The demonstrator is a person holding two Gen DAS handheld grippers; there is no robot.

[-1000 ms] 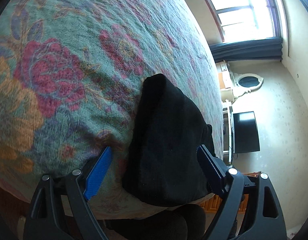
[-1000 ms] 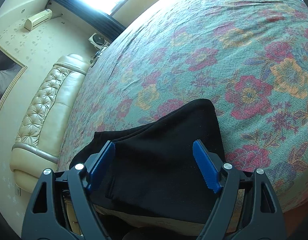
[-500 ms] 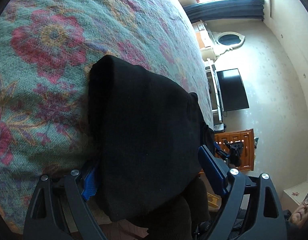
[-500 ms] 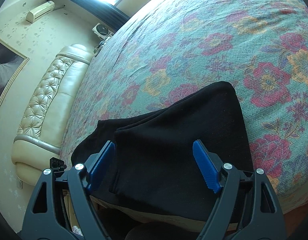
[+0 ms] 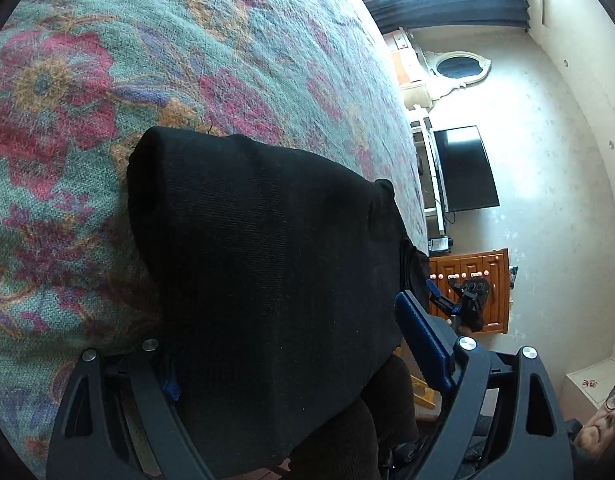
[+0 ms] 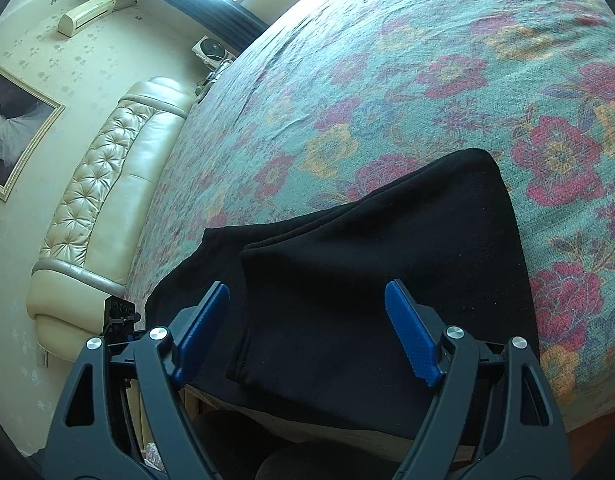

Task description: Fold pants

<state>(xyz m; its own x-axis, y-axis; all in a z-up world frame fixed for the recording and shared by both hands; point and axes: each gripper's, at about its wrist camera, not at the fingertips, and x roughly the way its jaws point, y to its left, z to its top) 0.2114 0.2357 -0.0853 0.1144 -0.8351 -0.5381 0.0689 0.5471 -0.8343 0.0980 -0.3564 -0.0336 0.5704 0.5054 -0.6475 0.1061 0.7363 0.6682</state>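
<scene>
Pants: the black pants [image 6: 379, 280] lie at the near edge of the bed [image 6: 427, 60], on its floral bedspread, already doubled into a compact stack of several layers; a lower layer sticks out past the top one on the side toward the padded headboard [image 6: 107, 200].
Done so far: judging by the stacked layers and the rounded fold on the far side, most of the folding looks finished.
Left to do: probably squaring the protruding layer with the rest, or one last fold; the pictures do not show which is meant.
Left gripper: the left gripper [image 5: 303, 356] has its jaws spread wide astride the near end of the stack; the cloth bulges over one blue pad and hides it, the other pad stands clear of the fabric, so no grip shows.
Right gripper: the right gripper [image 6: 307, 332] is spread wide above the pants, both blue pads clear, with nothing pinched.
Containers: none in view near the pants; a wooden cabinet [image 5: 471, 288] with shut doors stands by the far wall, contents not visible.
</scene>
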